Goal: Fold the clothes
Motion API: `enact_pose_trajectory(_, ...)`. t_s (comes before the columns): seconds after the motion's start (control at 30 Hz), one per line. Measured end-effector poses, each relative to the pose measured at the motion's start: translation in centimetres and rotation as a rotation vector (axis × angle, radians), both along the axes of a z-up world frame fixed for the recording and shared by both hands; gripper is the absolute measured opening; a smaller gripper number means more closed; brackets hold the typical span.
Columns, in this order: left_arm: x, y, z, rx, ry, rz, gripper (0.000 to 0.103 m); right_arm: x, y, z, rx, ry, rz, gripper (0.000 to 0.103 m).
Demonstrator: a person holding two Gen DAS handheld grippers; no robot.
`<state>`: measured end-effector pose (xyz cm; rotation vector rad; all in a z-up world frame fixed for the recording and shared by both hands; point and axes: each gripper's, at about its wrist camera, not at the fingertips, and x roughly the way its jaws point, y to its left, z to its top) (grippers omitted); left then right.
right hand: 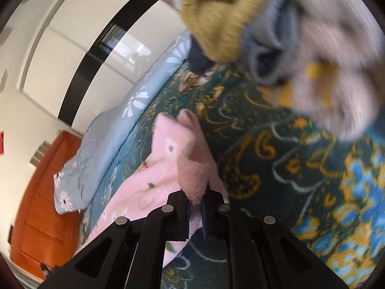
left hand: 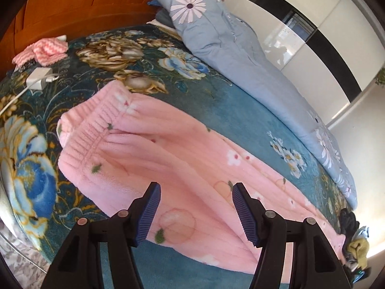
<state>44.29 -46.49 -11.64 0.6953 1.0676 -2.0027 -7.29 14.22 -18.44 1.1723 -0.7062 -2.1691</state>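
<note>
Pink fleece trousers [left hand: 149, 149] with small flowers lie flat across the teal floral bedspread [left hand: 101, 55], waistband at the upper left, legs running to the lower right. My left gripper [left hand: 196, 187] is open and empty, hovering just above the middle of the trousers. In the right wrist view the leg end of the pink trousers [right hand: 173, 149] is lifted off the bedspread [right hand: 300, 168]. My right gripper [right hand: 195, 196] is shut on a fluffy fold of that leg hem.
A rolled light-blue daisy quilt [left hand: 240, 55] lies along the bed's far side. A pile of other clothes [right hand: 264, 24] sits near the leg end, also at the left view's edge [left hand: 356, 245]. A white charger [left hand: 39, 77] and a pink zigzag cloth [left hand: 45, 50] lie near the wooden headboard [left hand: 72, 4].
</note>
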Motion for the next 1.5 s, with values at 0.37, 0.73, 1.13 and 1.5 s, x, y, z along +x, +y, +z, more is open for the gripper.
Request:
enact_pose_trajectory(0.37, -2.7, -0.5, 0.9, -0.046, -0.024, -0.081, 0.066, 2.9, 0.4, 3.7, 0.23, 0.167, -0.054, 0.03)
enact_pose_trajectory(0.73, -8.6, -6.1, -1.1, 0.111, 0.009, -0.069, 0.068, 5.9, -23.0, 6.3, 0.458, 0.408, 0.652, 0.044)
enact_pose_trajectory(1.13, -9.3, -10.7, -6.2, 0.407, 0.122, 0.104, 0.067, 9.3, -34.6, 1.8, 0.698, 0.504, 1.022, 0.05)
enact_pose_trajectory(1.5, -6.9, -11.8, -8.1, 0.431, 0.122, 0.221, 0.0, 9.9, -33.5, 1.5, 0.746, 0.53, 1.008, 0.006)
